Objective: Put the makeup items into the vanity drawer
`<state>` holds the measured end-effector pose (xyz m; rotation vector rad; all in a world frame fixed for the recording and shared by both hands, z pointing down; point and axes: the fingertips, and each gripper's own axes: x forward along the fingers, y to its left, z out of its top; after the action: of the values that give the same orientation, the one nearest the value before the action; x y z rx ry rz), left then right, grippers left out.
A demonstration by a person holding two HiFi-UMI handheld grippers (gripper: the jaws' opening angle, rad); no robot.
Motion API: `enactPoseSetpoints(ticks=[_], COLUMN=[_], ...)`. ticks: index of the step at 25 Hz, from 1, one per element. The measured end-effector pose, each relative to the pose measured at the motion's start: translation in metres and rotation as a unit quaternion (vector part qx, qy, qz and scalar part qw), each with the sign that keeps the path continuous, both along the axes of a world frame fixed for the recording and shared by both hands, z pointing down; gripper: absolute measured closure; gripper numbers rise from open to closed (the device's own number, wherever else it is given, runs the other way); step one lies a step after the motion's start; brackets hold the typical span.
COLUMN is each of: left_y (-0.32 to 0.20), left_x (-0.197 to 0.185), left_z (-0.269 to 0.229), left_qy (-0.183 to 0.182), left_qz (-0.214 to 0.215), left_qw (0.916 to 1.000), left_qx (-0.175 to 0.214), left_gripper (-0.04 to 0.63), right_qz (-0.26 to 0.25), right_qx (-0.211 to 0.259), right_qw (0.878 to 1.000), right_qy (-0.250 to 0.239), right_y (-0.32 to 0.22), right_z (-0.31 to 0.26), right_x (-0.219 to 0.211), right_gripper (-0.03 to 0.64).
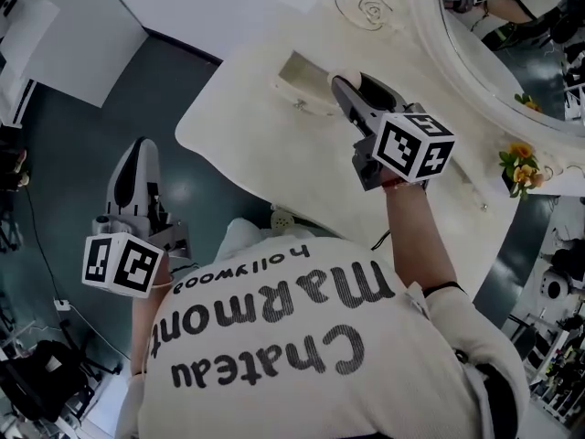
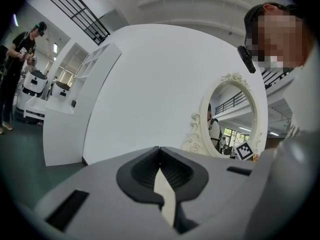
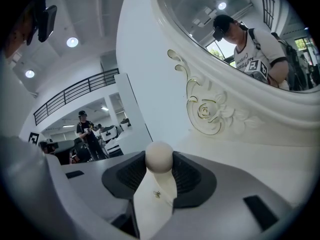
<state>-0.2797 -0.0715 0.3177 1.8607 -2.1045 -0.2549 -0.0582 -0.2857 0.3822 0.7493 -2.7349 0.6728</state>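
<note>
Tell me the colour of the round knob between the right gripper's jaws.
The knob is plain cream, with no pattern; the right gripper view shows it best.

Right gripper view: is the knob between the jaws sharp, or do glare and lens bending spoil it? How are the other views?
Right gripper view: knob sharp, evenly lit, no glare; the mirror frame bows with the wide lens. Left gripper view: dark round border, wall curved. Head view: crisp, flat light, shirt fills the bottom.
</note>
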Motion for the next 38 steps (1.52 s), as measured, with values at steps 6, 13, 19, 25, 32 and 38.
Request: enactPoseSetpoints(ticks=[6, 13, 19, 25, 32, 38], left_y=[-0.037, -0.097, -0.144, -0.174, -0.201, -0.209], left_x=[0.01, 0.014, 0.01, -0.001, -0.02, -0.037], left_z=[0.002, -0.005, -0.006, -0.008, 0.001, 0.018], left_qy=[-0.014, -0.014, -0.002, 0.001, 0.019, 0.02], left_qz=[0.05, 0.129, 0.199, 0.255, 0.3, 0.33], left_qw=[0.9986, 0.9916, 0.98, 0.9668, 0.9536, 0.9438], left_qx=[-0.007, 0.004, 0.011, 0.014, 0.016, 0.003], left_gripper=[0.586, 0.586, 0.586, 0.586, 0.586, 0.586], right_qz=[0.019, 0.07, 0.123, 0.169, 0.217, 0.244], right_qx=[-0.01, -0.021, -0.039, -0.059, -0.072, -0.079], right_qw=[1.0, 0.997, 0.991, 0.983, 0.971, 0.96], right_qy=[0.006, 0.007, 0.019, 0.031, 0.065, 0.112], right_y=[-0.003, -0.009, -0.012, -0.015, -0.016, -0.016], right_z=[0.007, 0.009, 0.018, 0.031, 0.046, 0.055], right_x=[0.006, 0.014, 0.016, 0.006, -0.003, -0.015], right_gripper=[0.445, 0.445, 0.445, 0.443, 0.443, 0.443])
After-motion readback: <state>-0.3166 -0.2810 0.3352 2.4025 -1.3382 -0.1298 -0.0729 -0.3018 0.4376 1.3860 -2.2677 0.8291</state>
